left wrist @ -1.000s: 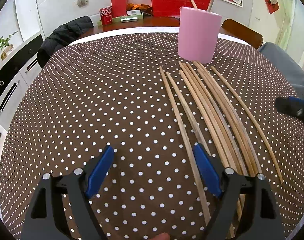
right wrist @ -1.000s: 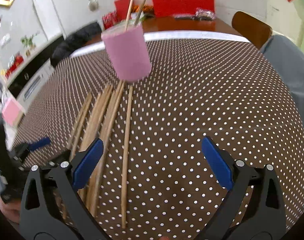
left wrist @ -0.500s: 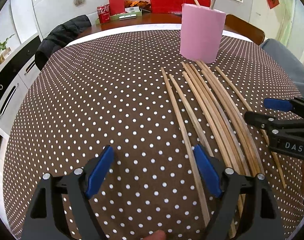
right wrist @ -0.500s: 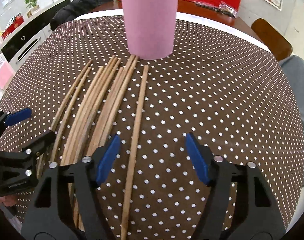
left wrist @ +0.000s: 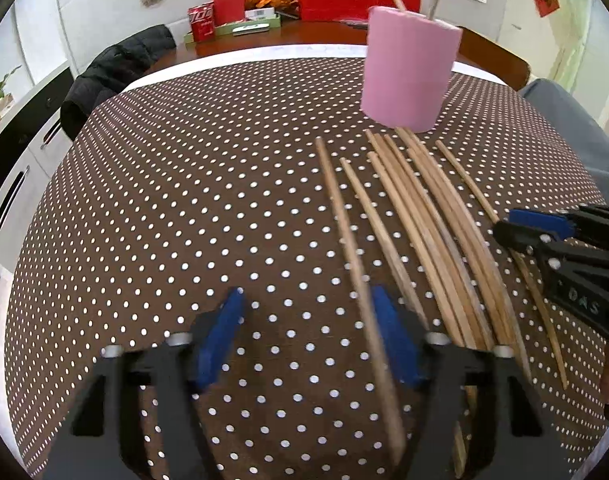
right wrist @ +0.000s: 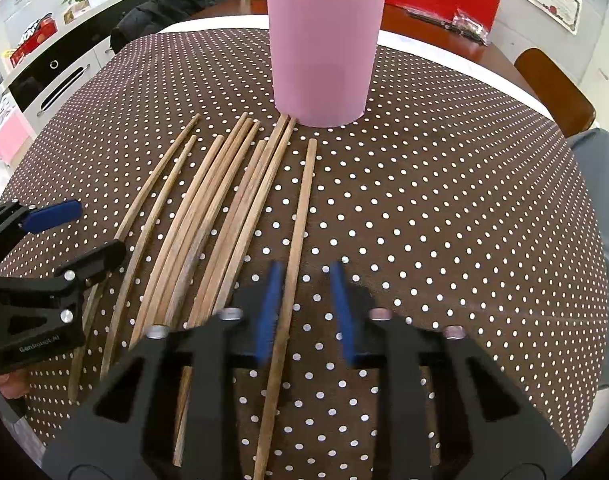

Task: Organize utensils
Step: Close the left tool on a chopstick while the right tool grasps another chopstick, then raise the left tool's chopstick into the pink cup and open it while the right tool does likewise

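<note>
The right claw (right wrist: 304, 308) has just been closing: a second ago its blue pads stood wide apart over the bench, and now they are narrowed around the outermost chopstick (right wrist: 300, 240), the one lying by itself on the right edge of the row. The stick runs between the pads, against the left one, with a gap still showing on the other side, so it is straddled but not visibly pinched yet. The left claw (left wrist: 304, 336) has also been closing, from wide to about half, and the leftmost chopstick (left wrist: 344, 240) of the row now lies just inside its right pad; nothing is clamped there either. Both sticks still lie flat on the dotted bench (right wrist: 444, 200). The remaining chopsticks (right wrist: 224, 200) lie bunched between the two claws, tips toward the pink cup (right wrist: 324, 52), which already holds two sticks. My reading is that both hands are starting a pick-up, each on an end stick, and most of the sorting is still ahead.
</note>
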Demonstrator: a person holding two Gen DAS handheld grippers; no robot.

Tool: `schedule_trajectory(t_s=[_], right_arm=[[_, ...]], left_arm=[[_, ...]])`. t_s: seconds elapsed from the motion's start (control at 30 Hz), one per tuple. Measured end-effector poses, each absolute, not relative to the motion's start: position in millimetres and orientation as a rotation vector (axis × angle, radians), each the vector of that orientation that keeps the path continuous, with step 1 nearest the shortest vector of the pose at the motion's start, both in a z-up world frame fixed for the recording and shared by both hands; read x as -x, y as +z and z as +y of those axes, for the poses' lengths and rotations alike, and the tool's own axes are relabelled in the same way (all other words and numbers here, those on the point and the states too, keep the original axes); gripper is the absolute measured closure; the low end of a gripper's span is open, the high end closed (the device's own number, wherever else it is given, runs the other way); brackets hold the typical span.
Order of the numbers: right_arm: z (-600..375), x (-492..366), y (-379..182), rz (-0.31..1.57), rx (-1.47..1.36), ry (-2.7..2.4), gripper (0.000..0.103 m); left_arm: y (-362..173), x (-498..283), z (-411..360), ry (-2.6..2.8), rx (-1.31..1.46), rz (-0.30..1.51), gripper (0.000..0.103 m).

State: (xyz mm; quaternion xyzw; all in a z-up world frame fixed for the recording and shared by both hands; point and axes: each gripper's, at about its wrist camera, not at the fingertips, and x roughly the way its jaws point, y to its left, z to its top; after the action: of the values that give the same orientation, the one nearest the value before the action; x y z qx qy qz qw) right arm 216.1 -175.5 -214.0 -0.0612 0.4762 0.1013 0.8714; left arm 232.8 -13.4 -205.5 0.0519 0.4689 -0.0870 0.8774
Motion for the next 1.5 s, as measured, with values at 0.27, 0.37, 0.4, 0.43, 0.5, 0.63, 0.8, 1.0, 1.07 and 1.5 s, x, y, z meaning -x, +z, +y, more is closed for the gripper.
schedule_trajectory(t_s=[0.27, 0.37, 0.4, 0.43, 0.5, 0.63, 0.8, 1.0, 1.07, 1.5], right_arm=[[-189, -211, -212, 0.972, 0.057, 0.223, 0.097], [-199, -206, -203, 0.936, 0.015, 0.232, 0.097], [-202, -203, -199, 0.915, -0.001, 0.241, 0.097], [-204, -201, -196, 0.902, -0.012, 0.247, 0.097], [-208, -195, -187, 0.863, -0.037, 0.264, 0.097], [-215, -187, -174, 0.806, -0.091, 0.296, 0.097], [-216, -183, -153, 0.721, -0.174, 0.338, 0.097], [-222, -183, -114, 0.569, -0.261, 0.393, 0.097], [-223, -186, -100, 0.519, -0.28, 0.399, 0.097], [-250, -248, -17, 0.177, -0.396, 0.35, 0.097]], left_arm=[[-203, -232, -2, -0.19, -0.043, 0.97, 0.098], [-203, -230, 7, -0.186, 0.005, 0.95, 0.098], [-201, -229, 9, -0.185, 0.015, 0.941, 0.098], [-200, -228, 11, -0.184, 0.023, 0.932, 0.098], [-195, -227, 13, -0.185, 0.037, 0.91, 0.098], [-181, -226, 15, -0.196, 0.062, 0.855, 0.098], [-156, -224, 13, -0.23, 0.092, 0.758, 0.098], [-112, -233, 7, -0.285, 0.116, 0.58, 0.098], [-97, -239, 5, -0.306, 0.127, 0.521, 0.098], [-7, -305, -22, -0.472, 0.266, 0.18, 0.098]])
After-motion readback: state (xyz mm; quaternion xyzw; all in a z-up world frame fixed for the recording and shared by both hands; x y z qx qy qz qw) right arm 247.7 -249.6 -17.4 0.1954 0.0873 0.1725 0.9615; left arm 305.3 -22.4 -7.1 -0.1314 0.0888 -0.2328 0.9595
